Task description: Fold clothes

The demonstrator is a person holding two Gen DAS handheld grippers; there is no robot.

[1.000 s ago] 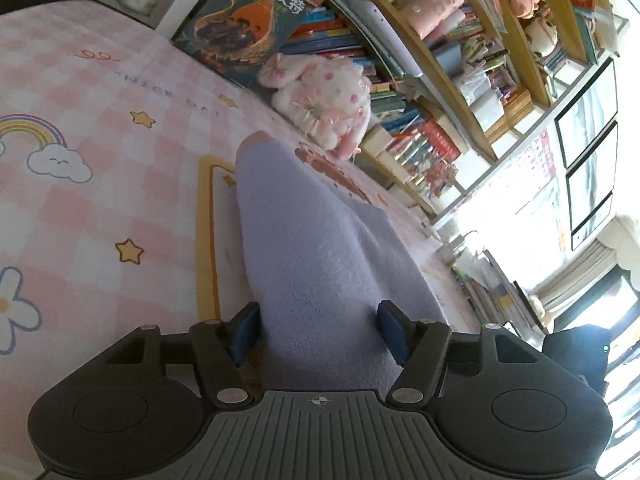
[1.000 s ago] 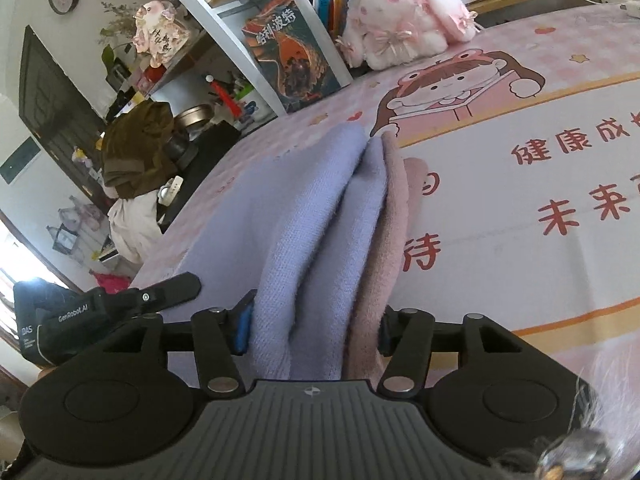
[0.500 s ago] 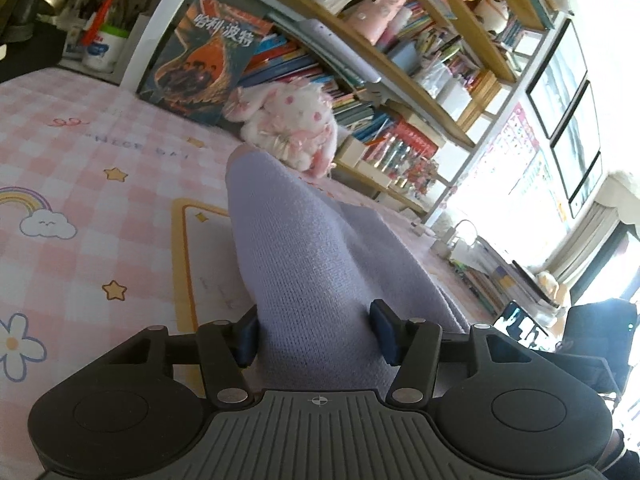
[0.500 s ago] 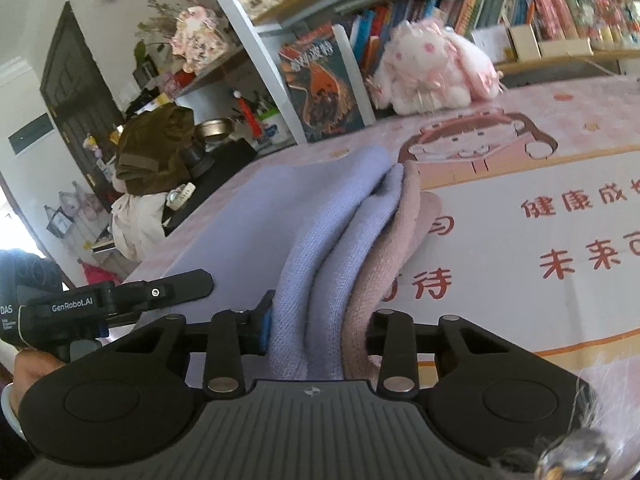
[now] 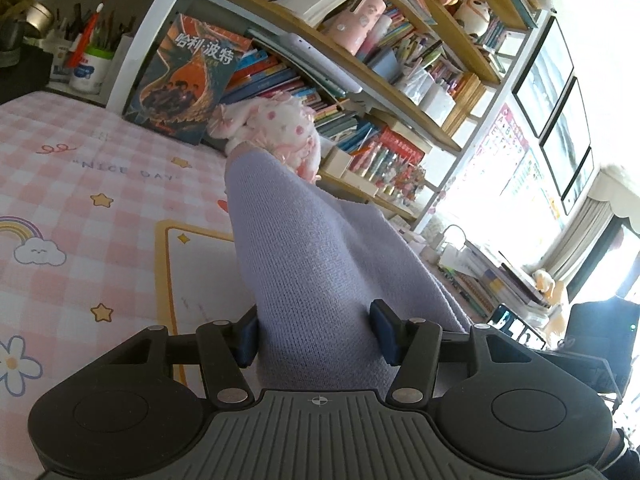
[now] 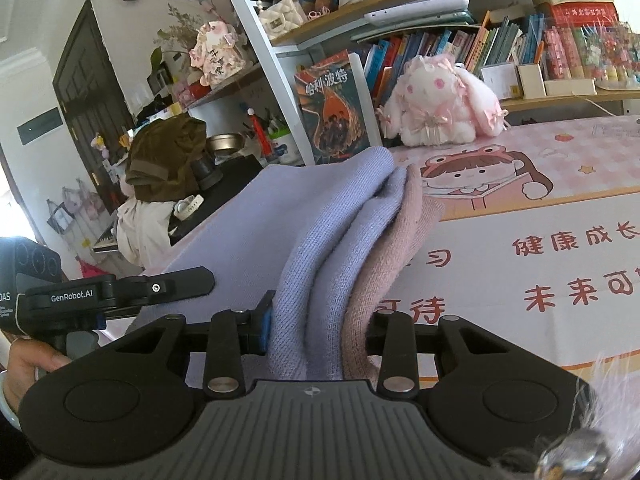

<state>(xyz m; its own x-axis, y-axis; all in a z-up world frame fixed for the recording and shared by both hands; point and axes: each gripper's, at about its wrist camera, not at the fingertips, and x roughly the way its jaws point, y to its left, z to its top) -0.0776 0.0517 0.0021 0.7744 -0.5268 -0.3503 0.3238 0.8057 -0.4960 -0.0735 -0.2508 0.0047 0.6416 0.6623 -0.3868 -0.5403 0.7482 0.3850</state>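
A lavender knit garment (image 5: 316,264) with a pink part (image 6: 404,248) is held up off the pink checked table cover (image 5: 80,184). My left gripper (image 5: 314,334) is shut on a bunched edge of the lavender garment, which stretches forward and upward from its jaws. My right gripper (image 6: 320,330) is shut on several bunched layers of the garment (image 6: 328,240), lavender on the left and pink on the right. The left gripper's body (image 6: 112,296) shows at the left of the right wrist view, with the cloth spanning between the two.
A pink-and-white plush rabbit (image 6: 440,104) and an upright book (image 6: 336,112) stand at the table's back edge before bookshelves (image 5: 360,80). A printed mat with a cartoon girl (image 6: 480,176) covers the table. A dark bag (image 6: 168,160) sits on a side desk at left.
Both grippers have risen with the garment still gripped; the views tilt up, showing more of the shelves and less of the table. The cloth now hangs higher above the table.
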